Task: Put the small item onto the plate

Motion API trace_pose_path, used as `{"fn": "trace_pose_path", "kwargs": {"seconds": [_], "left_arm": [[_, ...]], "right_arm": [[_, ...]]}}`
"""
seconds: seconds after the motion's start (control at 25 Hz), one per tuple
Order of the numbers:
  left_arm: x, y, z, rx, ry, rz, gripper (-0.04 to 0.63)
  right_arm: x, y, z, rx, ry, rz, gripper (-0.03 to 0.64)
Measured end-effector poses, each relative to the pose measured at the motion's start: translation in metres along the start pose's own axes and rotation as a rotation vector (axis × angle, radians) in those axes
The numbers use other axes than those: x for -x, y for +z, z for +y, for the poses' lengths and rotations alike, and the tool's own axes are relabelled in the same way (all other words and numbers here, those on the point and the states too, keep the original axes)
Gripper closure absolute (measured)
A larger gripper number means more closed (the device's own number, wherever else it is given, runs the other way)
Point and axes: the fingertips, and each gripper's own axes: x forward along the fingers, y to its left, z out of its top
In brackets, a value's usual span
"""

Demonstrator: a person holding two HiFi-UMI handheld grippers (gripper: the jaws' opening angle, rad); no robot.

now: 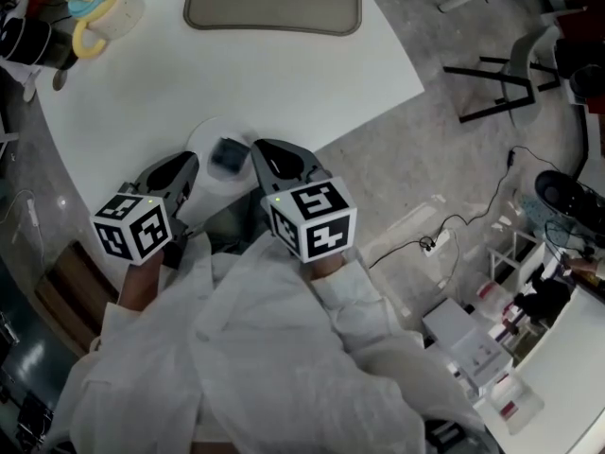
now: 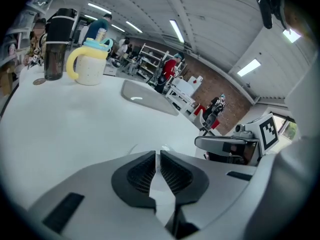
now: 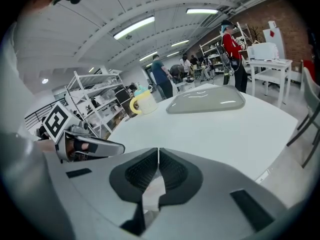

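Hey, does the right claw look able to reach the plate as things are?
Likely yes: the plate lies just ahead of the right claw at the table edge, with nothing between them, though its jaws are shut.

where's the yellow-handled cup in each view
Head view: cup at the top left, on the table's far edge.
Left gripper view: cup at the upper left, right of a dark tumbler.
Right gripper view: cup left of centre, across the table.
Shared landmark: the grey tray, to the cup's right in every view.
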Motion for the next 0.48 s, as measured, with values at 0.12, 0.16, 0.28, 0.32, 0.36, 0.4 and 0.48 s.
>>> {"fn": "trace_pose_path", "kwargs": {"seconds": [0.12,0.16,0.28,0.32,0.36,0.4,0.48], "left_arm": [[0.0,-0.01,0.009,0.019,0.024,0.018,0.581],[0.0,-0.014,0.011,0.023,0.031,0.029,0.58],[-0.001,-0.024,0.018,0.033,0.047,0.057,0.572],[-0.002,-0.026,0.019,0.039,0.05,0.062,0.565],[-0.003,-0.028,0.02,0.045,0.052,0.065,0.558],[-0.003,-0.03,0.021,0.052,0.055,0.067,0.549],[-0.004,-0.031,0.023,0.065,0.065,0.067,0.537]], "right_arm": [[-0.004,-0.007,0.0,-0.003,0.001,0.024,0.6],[-0.005,-0.01,0.0,-0.002,0.001,0.032,0.6],[-0.007,-0.018,-0.002,-0.003,-0.004,0.055,0.6],[-0.007,-0.02,-0.002,-0.006,-0.005,0.062,0.6],[-0.007,-0.023,-0.003,-0.01,-0.005,0.069,0.6],[-0.007,-0.026,-0.003,-0.014,-0.005,0.077,0.6],[-0.008,-0.031,-0.004,-0.017,-0.005,0.091,0.6]]}}
